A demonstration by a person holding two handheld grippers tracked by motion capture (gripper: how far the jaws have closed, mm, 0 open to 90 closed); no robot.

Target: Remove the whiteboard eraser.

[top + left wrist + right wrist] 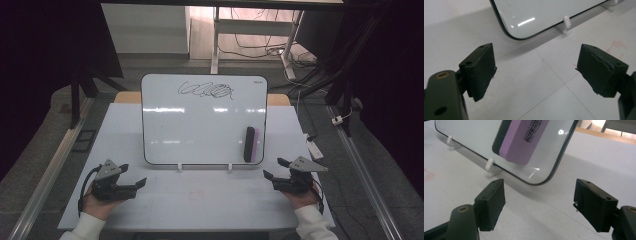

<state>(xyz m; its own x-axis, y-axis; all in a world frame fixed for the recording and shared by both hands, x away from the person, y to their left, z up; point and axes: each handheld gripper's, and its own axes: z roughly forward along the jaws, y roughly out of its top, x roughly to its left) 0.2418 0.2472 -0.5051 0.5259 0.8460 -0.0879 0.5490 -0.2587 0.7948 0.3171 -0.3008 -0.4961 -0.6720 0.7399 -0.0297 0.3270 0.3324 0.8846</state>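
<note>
The left tool (135,176) sits at the lower left of the high view, jaws wide apart and empty above the white worktop (200,200). The right tool (274,169), lower right, is equally wide open and holds nothing. Between and beyond them the whiteboard (200,130) stands on two clips. The purple eraser (252,144) clings to its lower right corner, near the right tool. A black scribble (206,90) marks the board's top.
</note>
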